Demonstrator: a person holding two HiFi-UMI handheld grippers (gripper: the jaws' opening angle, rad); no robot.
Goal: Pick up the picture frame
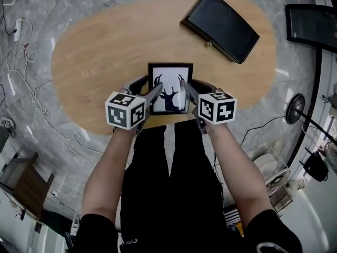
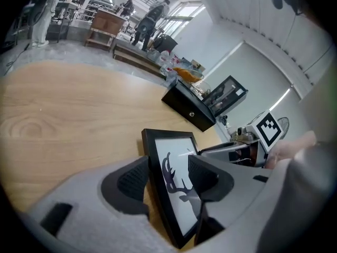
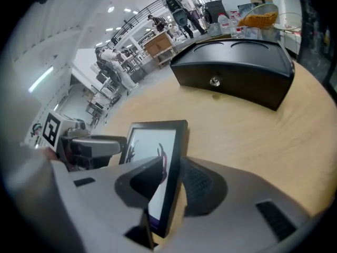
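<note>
A black picture frame [image 1: 170,78] with a dark antler silhouette on white stands near the front edge of the oval wooden table [image 1: 100,51], apparently leaning back. My left gripper [image 1: 151,86] straddles its left edge. In the left gripper view the frame [image 2: 176,154] sits between the pads of the left gripper [image 2: 166,172], with a gap showing at the inner pad. My right gripper [image 1: 188,86] straddles the right edge. In the right gripper view the frame [image 3: 152,141] runs between the pads of the right gripper [image 3: 174,181], and no firm press shows.
A black box [image 1: 221,24] with a small knob lies at the table's far right, also in the left gripper view [image 2: 192,112] and the right gripper view [image 3: 231,70]. Cables [image 1: 21,73] trail over the grey floor at left. A dark panel [image 1: 310,25] and stands crowd the right side.
</note>
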